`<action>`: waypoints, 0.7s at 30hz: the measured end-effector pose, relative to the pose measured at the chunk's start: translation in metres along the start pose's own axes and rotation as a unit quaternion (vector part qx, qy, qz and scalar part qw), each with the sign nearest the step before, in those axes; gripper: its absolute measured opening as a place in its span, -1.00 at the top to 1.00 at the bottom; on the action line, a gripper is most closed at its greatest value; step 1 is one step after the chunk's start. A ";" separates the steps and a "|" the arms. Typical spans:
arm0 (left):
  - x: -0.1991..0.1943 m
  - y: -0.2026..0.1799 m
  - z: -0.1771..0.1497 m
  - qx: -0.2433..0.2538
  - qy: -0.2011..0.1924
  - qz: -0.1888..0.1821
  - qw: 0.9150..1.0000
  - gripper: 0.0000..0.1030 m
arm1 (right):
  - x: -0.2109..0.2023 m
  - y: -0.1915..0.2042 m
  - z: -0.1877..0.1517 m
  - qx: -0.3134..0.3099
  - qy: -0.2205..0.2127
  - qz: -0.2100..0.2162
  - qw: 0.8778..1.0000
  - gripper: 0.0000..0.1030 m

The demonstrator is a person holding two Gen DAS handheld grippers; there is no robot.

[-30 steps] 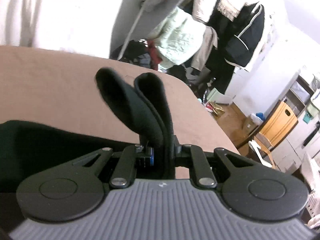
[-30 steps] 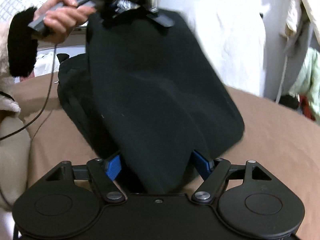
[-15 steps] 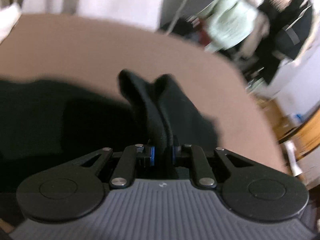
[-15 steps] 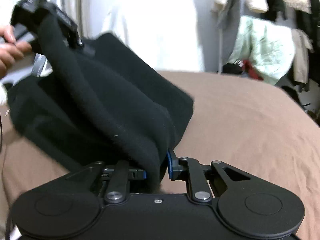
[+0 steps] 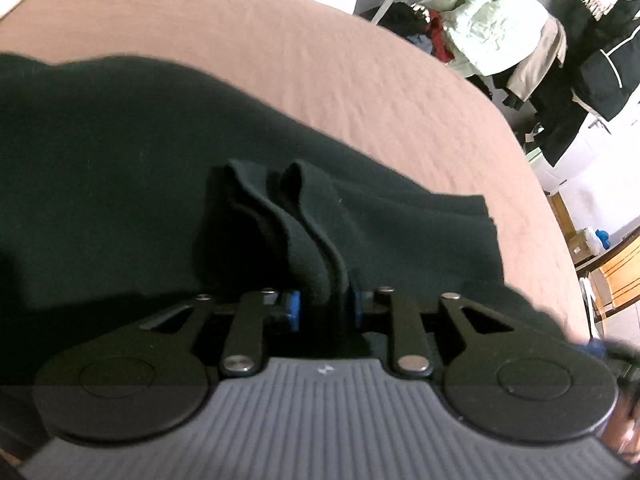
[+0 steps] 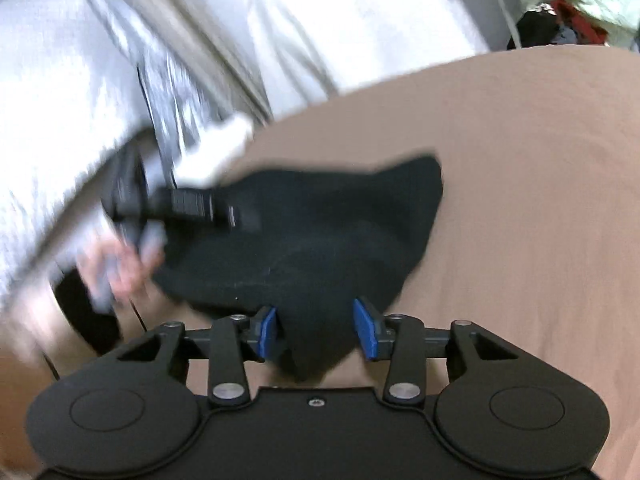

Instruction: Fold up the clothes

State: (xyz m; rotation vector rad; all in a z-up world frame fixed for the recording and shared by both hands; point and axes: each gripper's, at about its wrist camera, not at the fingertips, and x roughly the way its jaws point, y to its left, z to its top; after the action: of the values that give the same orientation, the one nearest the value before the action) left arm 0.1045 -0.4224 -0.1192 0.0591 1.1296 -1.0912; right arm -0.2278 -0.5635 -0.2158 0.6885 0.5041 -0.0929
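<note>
The black garment (image 5: 120,184) lies spread on the brown bed (image 5: 320,60), covering the left and middle of the left wrist view, with its edge running diagonally up against bare sheet. In the middle of that view the left tool (image 5: 325,306) is clenched on a bunched ridge of the garment: two folds of cloth rise side by side from between its blue pads (image 5: 295,307), which press in close on either side. To the right the garment ends in a corner near the bed's rim. Beyond the bed, at upper right, hanging clothes (image 5: 500,28) crowd a rack, and a wooden cabinet (image 5: 620,276) stands at the far right edge.

In the right wrist view, blurred by motion, a white quilt (image 6: 100,60) fills the upper left. Below it a hand (image 6: 120,264) grips the left tool (image 6: 192,204), which meets the garment's (image 6: 320,240) left side. The garment lies in a heap on the bed (image 6: 520,200), one corner pointing to the upper right. At the bottom middle the right tool (image 6: 316,332) stands released, its blue pads (image 6: 366,334) set apart with a hanging lobe of the garment between them; the left pad touches the cloth, the right one stands clear of it.
</note>
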 end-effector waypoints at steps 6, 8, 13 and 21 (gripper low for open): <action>-0.005 0.025 -0.008 -0.045 -0.003 -0.012 0.999 0.36 | 0.016 -0.026 0.037 0.042 0.080 0.138 0.986 -0.20; -0.006 0.028 -0.007 -0.052 -0.010 -0.006 0.999 0.36 | 0.010 -0.025 0.035 0.035 0.084 0.180 0.979 -0.21; 0.000 0.027 -0.006 -0.049 -0.018 -0.014 0.999 0.12 | -0.008 -0.029 0.041 0.005 0.040 0.140 0.989 -0.35; 0.013 -0.001 0.000 0.025 -0.022 -0.002 0.999 0.73 | 0.066 -0.066 0.068 0.035 0.025 -0.035 0.998 -0.36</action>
State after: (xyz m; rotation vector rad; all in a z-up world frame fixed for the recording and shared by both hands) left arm 0.1038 -0.4313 -0.1287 0.0729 1.0634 -1.1189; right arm -0.1583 -0.6517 -0.2407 0.7442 0.5749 -0.1594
